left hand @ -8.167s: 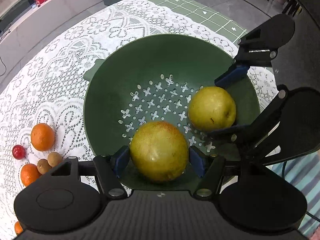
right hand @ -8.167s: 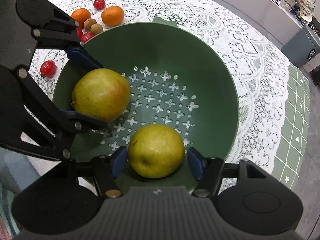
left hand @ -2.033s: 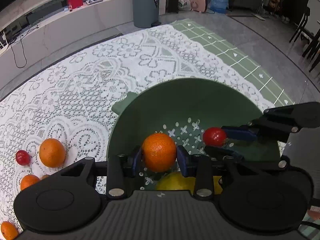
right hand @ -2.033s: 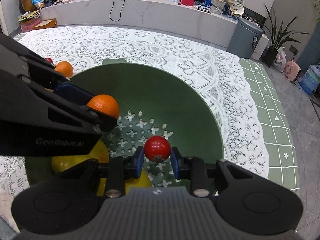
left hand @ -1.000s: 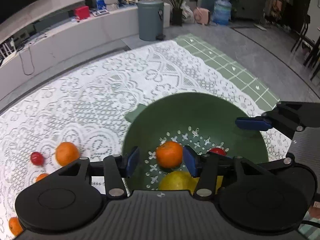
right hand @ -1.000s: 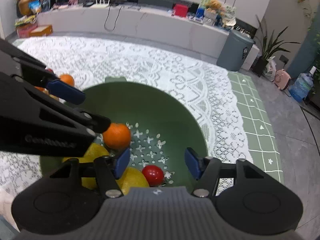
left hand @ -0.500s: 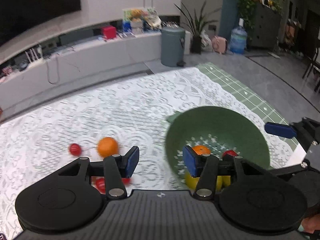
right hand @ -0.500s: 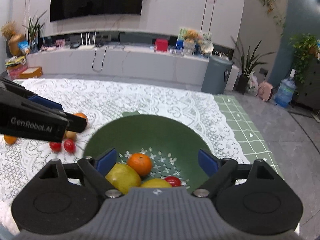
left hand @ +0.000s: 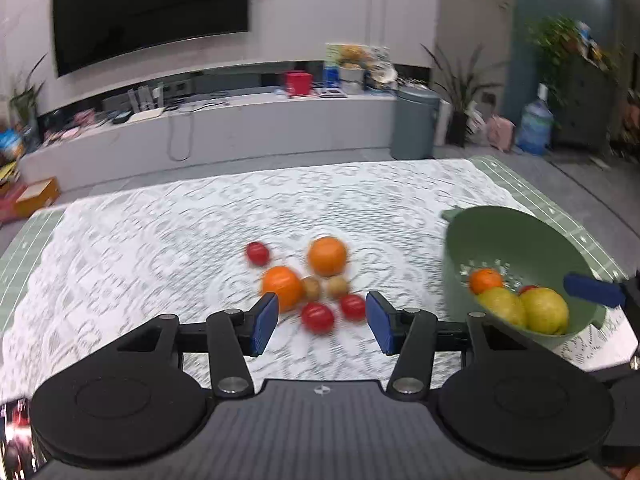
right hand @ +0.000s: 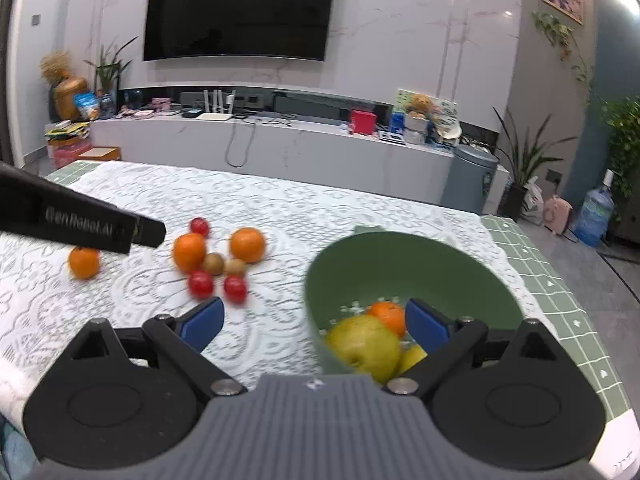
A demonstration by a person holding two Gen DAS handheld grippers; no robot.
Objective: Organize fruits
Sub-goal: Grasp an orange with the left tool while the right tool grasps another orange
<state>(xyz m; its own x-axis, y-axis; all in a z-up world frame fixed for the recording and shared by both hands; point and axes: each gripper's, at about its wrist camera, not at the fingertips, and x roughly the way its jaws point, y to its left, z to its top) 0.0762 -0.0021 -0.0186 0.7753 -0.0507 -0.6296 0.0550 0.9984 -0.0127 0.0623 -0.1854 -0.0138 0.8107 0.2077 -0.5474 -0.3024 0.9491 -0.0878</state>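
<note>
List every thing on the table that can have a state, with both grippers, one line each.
Left gripper: open, empty.
Right gripper: jaws just opened wide, nothing between them.
Green colander: upright, partly filled.
Two pears: in the colander.
Orange and red tomato: in the colander.
Loose fruit cluster: on the lace tablecloth, outside the colander.

Bare tablecloth [left hand: 120,264] lies open toward the left edge; the fruit cluster [left hand: 308,280] blocks mid-table, the colander [left hand: 520,248] the right edge.
</note>
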